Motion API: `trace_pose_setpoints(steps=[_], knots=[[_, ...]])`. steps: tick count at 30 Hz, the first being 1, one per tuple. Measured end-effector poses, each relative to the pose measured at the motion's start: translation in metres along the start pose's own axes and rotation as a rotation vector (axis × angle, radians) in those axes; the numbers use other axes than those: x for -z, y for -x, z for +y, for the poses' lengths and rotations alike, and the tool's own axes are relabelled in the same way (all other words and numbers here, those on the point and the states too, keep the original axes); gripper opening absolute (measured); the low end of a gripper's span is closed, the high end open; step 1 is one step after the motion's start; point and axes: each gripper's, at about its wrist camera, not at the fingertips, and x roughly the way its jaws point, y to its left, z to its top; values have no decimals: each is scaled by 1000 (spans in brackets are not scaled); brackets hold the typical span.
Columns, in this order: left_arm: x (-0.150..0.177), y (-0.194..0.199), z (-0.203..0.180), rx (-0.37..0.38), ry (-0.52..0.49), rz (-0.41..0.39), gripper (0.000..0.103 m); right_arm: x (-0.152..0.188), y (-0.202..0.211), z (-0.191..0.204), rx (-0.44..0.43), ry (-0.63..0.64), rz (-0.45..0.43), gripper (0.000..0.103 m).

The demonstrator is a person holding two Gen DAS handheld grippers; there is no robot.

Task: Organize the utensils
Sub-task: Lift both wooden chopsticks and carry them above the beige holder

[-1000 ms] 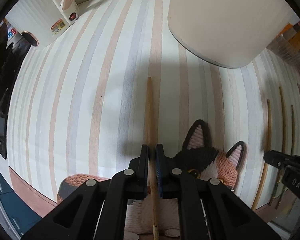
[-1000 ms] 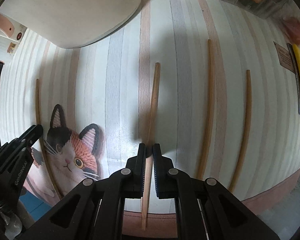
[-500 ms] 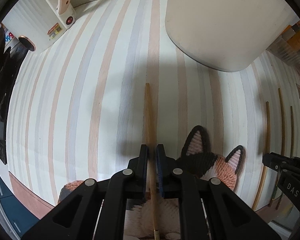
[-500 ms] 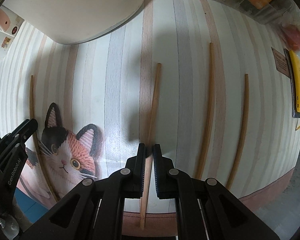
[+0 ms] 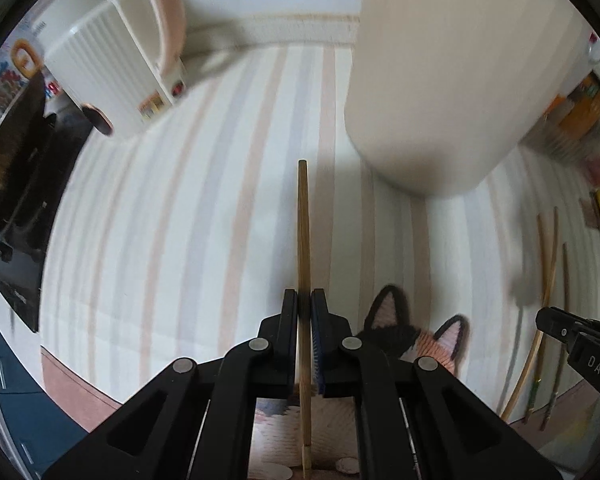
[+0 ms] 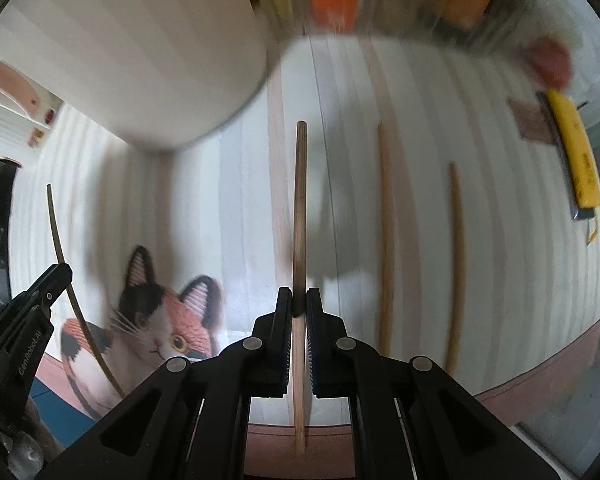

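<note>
In the left wrist view my left gripper point(image 5: 303, 300) is shut on a wooden chopstick point(image 5: 303, 220), held off the striped mat point(image 5: 172, 240) and pointing at the gap between two containers. My right gripper point(image 6: 299, 300) is shut on a second chopstick point(image 6: 300, 200), also lifted. Two more chopsticks point(image 6: 384, 240) point(image 6: 455, 264) lie on the mat to its right. A white slotted utensil holder with a pink rim point(image 5: 112, 40) stands at the far left. Each gripper shows at the edge of the other's view: the right gripper point(image 5: 580, 344), the left gripper point(image 6: 28, 320).
A large cream tub point(image 5: 440, 80) stands close ahead, right of the holder. A cat-shaped coaster point(image 6: 160, 320) lies between the grippers. A yellow box cutter point(image 6: 576, 152) sits at the far right. Dark stove parts point(image 5: 16, 160) border the mat on the left.
Both grippers have risen with their chopsticks, which are now off the mat. Both views have tilted up, so the holder and the tub fill more of the frame.
</note>
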Motion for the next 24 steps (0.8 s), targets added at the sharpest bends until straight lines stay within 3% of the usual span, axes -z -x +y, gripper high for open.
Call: trace_pose_setpoints(steps=[11, 24], knots=[[-14, 56, 11, 4, 52, -135, 4, 2, 59, 4, -49, 41, -161, 7], [-37, 106, 23, 24, 86, -260, 4, -26, 126, -2, -119, 13, -304, 7]])
